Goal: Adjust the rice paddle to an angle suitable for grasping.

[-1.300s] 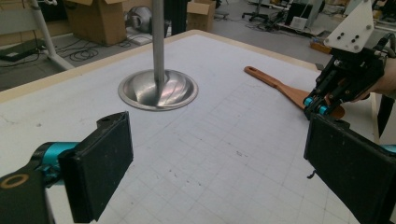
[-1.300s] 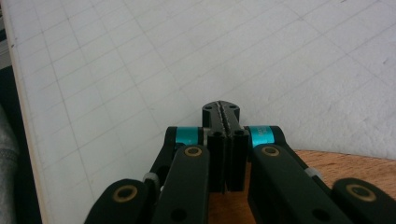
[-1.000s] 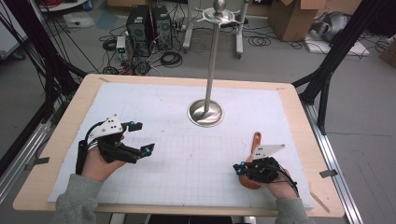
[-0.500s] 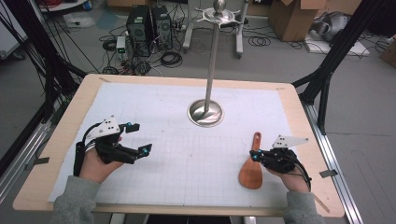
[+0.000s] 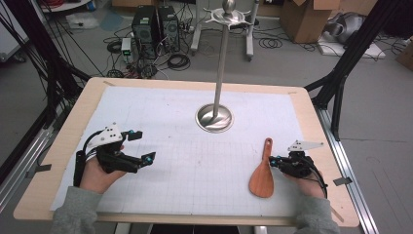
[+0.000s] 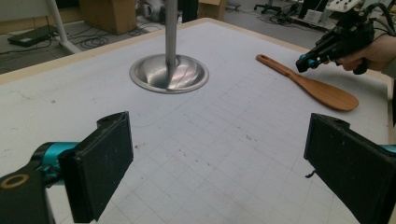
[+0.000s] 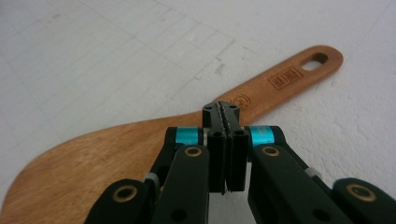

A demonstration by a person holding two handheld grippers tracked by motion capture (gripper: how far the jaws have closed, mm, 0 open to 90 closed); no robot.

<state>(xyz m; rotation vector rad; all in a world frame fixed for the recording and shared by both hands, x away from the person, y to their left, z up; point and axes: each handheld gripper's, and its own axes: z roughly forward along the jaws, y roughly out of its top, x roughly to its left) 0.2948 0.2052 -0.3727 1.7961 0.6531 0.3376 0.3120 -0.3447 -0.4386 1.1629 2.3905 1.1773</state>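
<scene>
So the flat wooden rice paddle [image 5: 263,171] with the hole in its handle is lying on the white gridded sheet [image 5: 195,161] covering the wood-edged counter [image 5: 311,126], over on the person's right side, blade end pointing toward the near edge and handle pointing toward the shiny round metal base of the tall steel stand [image 5: 214,117]. The right gripper [image 5: 273,162] is sitting just beside the paddle's neck with its jaws clenched tight together on nothing; in the right gripper view they're meeting right in front of the handle, and I can't tell if the tips are touching the wood. The left gripper [image 5: 142,146] is hovering well apart on the left side of the counter, jaws spread wide and released, with only bare sheet between them.
</scene>
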